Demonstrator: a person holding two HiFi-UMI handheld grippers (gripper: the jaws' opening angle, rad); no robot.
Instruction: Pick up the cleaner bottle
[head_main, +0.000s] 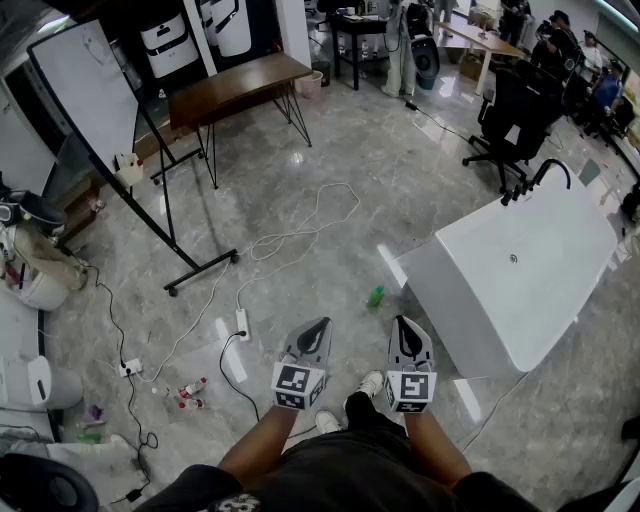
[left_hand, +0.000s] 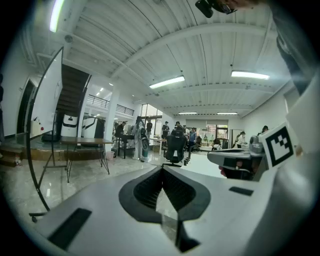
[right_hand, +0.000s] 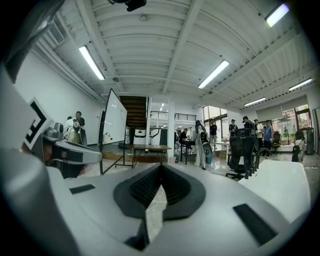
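A small green cleaner bottle (head_main: 376, 296) stands on the grey floor beside the near corner of a white bathtub (head_main: 560, 250). I hold both grippers side by side at waist height, pointing nearly level, short of the bottle and above it. The left gripper (head_main: 320, 324) has its jaws together with nothing between them, and its own view shows the tips meeting (left_hand: 162, 168). The right gripper (head_main: 401, 321) is likewise shut and empty, tips touching (right_hand: 161, 165). The bottle is hidden below the jaws in both gripper views.
A whiteboard on a wheeled stand (head_main: 90, 95) and a wooden table (head_main: 235, 85) stand to the left and ahead. White cables and a power strip (head_main: 242, 322) lie on the floor. A black office chair (head_main: 515, 110) is beyond the tub. Small bottles (head_main: 188, 392) lie at lower left.
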